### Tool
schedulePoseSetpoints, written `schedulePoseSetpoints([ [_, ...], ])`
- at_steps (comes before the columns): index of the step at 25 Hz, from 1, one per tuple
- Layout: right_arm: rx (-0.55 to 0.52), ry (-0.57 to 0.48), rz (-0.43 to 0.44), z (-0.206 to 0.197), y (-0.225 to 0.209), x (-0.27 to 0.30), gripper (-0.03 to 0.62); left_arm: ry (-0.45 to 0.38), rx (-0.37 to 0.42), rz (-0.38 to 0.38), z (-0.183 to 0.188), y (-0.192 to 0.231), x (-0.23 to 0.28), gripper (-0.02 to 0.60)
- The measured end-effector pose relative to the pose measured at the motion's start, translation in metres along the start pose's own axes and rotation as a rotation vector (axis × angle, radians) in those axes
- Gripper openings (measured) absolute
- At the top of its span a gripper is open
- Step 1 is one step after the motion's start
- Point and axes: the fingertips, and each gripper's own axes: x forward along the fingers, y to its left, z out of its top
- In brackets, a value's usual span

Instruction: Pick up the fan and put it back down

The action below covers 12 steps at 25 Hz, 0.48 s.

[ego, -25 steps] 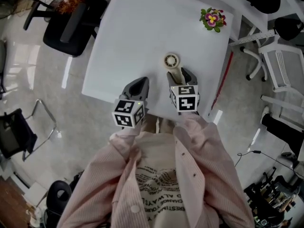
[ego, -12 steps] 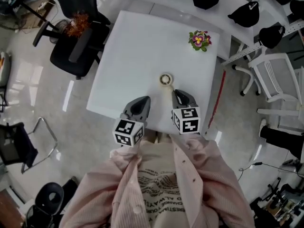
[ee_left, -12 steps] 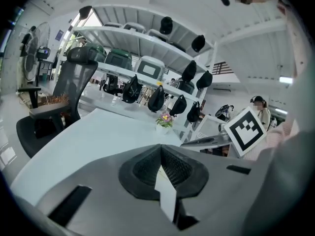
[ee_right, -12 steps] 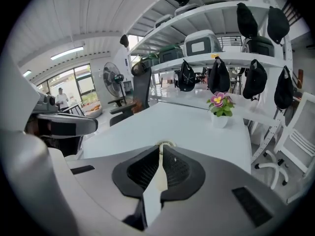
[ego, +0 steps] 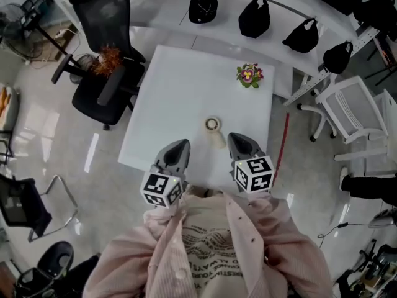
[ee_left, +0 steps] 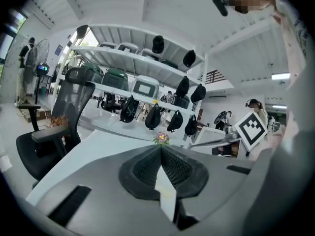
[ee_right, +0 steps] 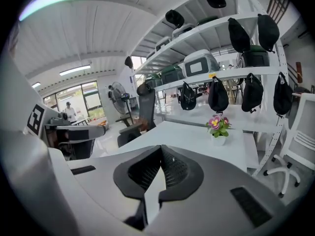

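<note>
head view: fan (ego: 213,129) lies free on the tabletop (ego: 180,85), left claw (ego: 179,144) and right claw (ego: 236,138) both closed empty (a pickup, if due, needs one opened).

Bright, even – fisheye edges dark.

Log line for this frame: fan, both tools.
fan: lying on table, not held | left tool: shut, empty | right tool: shut, empty
</note>
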Motion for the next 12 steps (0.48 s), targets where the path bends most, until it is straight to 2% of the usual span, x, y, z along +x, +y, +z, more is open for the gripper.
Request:
schedulePoseSetpoints([
  [12, 0.025, -0.236, 0.002, 0.068, -0.005, -0.052, 0.0, -0.144, 0.076, 0.039, 0.057, -0.003, -0.022, 0.002],
])
